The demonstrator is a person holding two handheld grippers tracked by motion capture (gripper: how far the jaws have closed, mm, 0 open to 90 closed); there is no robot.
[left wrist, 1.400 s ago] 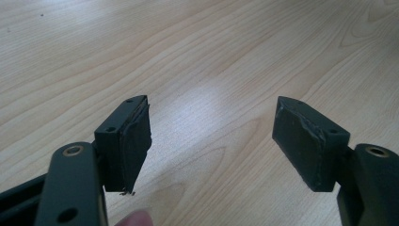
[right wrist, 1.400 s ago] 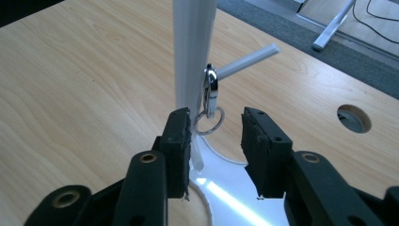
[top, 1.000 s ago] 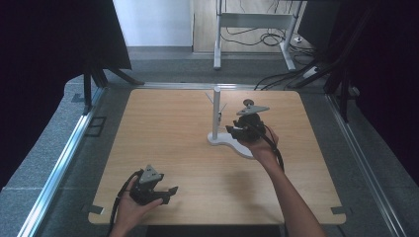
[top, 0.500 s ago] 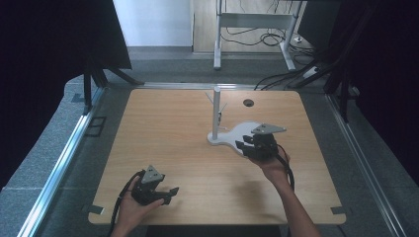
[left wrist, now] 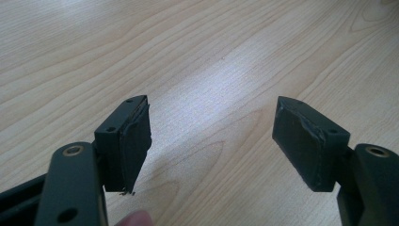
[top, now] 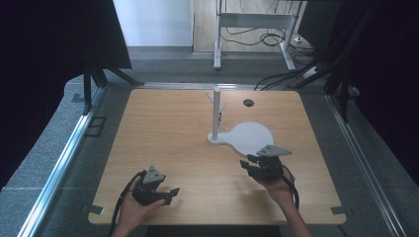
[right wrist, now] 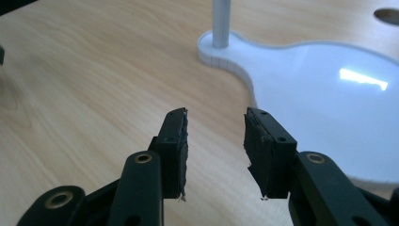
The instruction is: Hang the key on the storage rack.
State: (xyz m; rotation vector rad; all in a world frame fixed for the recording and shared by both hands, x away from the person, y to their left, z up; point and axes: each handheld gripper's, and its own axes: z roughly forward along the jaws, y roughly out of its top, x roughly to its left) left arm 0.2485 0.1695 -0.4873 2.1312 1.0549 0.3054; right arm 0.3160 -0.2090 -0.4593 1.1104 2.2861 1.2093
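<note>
A white stand with a thin upright post and a flat rounded base sits on the wooden table, right of centre. My right gripper is held low just in front of the base, jaws pointing left. In the right gripper view its jaws stand partly open with nothing between them, the base and post just beyond. My left gripper rests near the table's front edge. Its jaws are wide open over bare wood.
A small round hole is cut in the tabletop behind the stand. Metal rails run along both sides of the table. Cables and a metal frame stand on the floor beyond the far edge.
My right gripper has come back from over the stand's base toward the table's front and sunk lower. The left gripper has stayed where it was.
</note>
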